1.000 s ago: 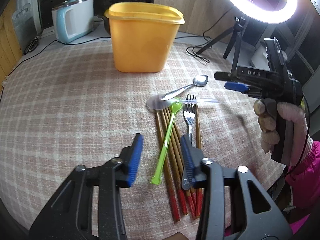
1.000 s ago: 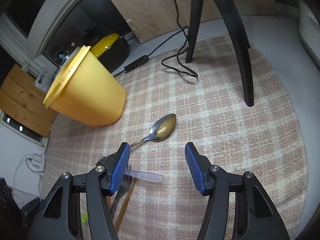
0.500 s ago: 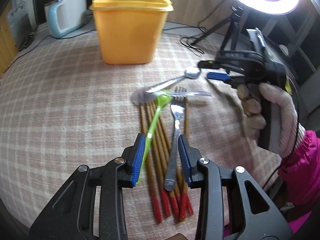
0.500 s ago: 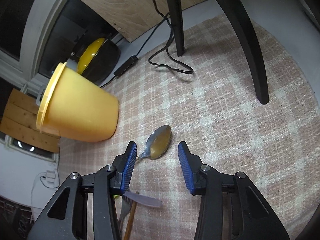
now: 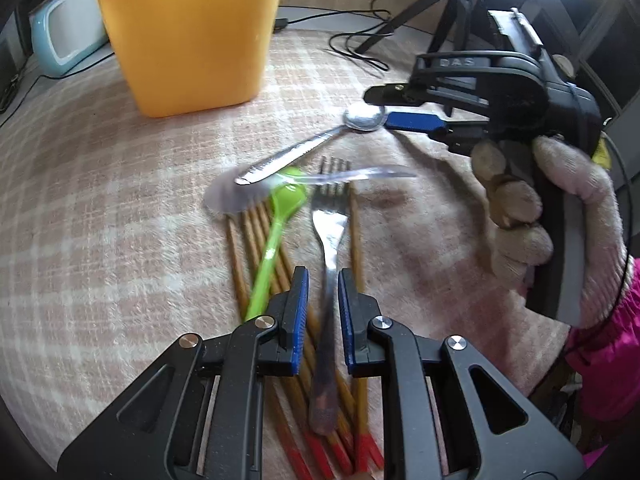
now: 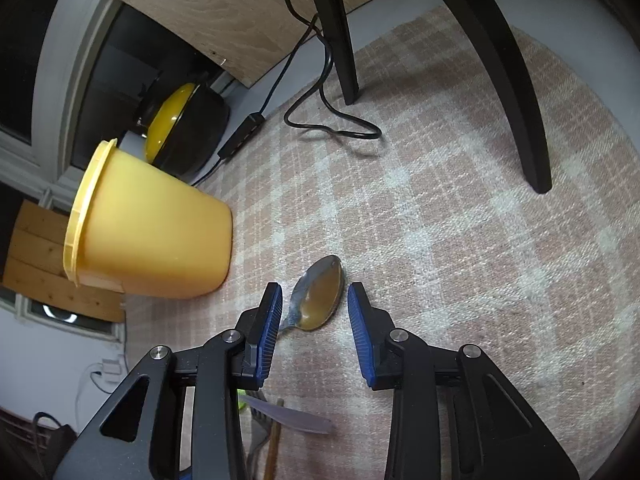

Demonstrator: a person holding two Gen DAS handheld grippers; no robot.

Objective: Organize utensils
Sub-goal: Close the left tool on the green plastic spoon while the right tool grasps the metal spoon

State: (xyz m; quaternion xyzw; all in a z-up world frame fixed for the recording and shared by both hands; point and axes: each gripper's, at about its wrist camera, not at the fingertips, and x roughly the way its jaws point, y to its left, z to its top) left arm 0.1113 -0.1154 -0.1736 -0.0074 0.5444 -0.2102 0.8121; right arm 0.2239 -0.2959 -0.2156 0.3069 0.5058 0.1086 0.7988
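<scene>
Steel fork (image 5: 329, 240) lies low in the centre of the left wrist view on a row of red-tipped chopsticks (image 5: 356, 408), its handle between the blue fingers (image 5: 300, 312) of the left gripper (image 5: 323, 316); those fingers are nearly together and closing, with small gaps to the handle on both sides. A green spoon (image 5: 276, 236) slants just left of it. The right gripper (image 6: 314, 332), held in a gloved hand (image 5: 560, 216), has its fingers partly open and closing around the metal spoon (image 6: 320, 294) bowl, not touching it. The yellow tub (image 5: 192, 32) stands at the upper left on the checked bench (image 5: 100, 200).
</scene>
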